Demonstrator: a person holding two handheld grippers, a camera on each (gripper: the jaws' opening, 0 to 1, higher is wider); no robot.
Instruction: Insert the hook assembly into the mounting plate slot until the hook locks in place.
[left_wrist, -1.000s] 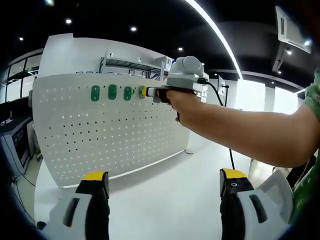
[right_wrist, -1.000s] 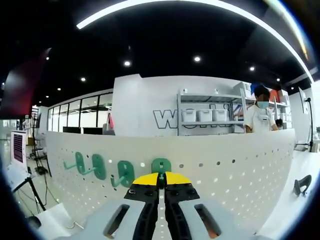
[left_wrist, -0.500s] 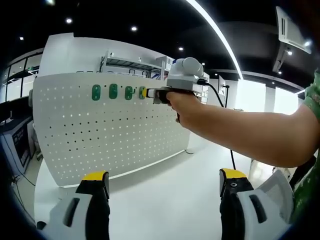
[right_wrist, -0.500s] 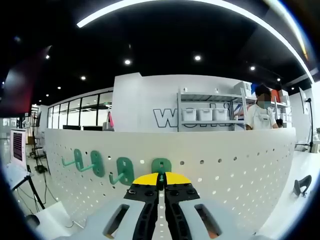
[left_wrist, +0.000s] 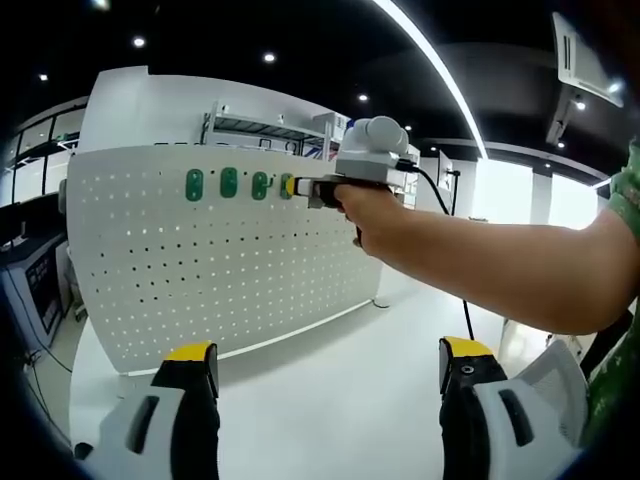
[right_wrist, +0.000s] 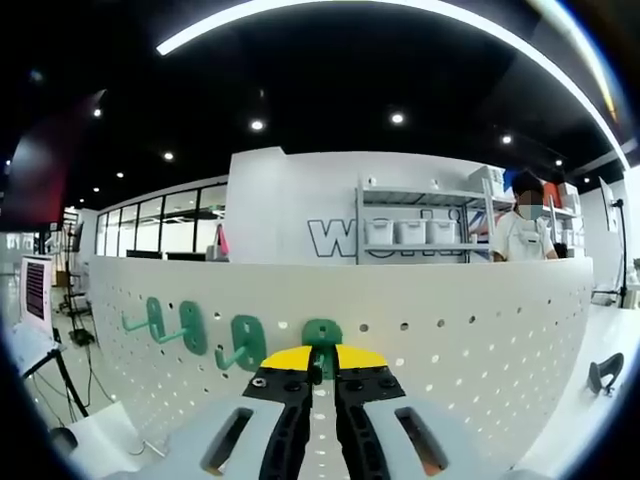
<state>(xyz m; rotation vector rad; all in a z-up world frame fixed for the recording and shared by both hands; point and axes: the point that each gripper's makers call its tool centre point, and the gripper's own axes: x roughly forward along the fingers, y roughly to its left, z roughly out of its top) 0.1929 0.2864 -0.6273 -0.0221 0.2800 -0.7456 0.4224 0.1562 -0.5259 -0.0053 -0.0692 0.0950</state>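
Right gripper (right_wrist: 322, 362) jaws slightly parted around green plastic hook (right_wrist: 322, 340), seated on white perforated metal pegboard (right_wrist: 470, 330) ahead. Left gripper (left_wrist: 328, 372) spread wide over white tabletop (left_wrist: 330, 370). Dark ceiling, spotlights.

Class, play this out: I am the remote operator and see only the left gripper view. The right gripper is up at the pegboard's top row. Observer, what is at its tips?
Observer: A green hook on the white pegboard, right at the right gripper tips.
Operator: Are its jaws wide apart?
Observer: No, only a narrow gap, with the hook's stem in it.
Operator: Do the other hooks stick out?
Observer: Yes, two green hooks to its left have prongs pointing out from the board.
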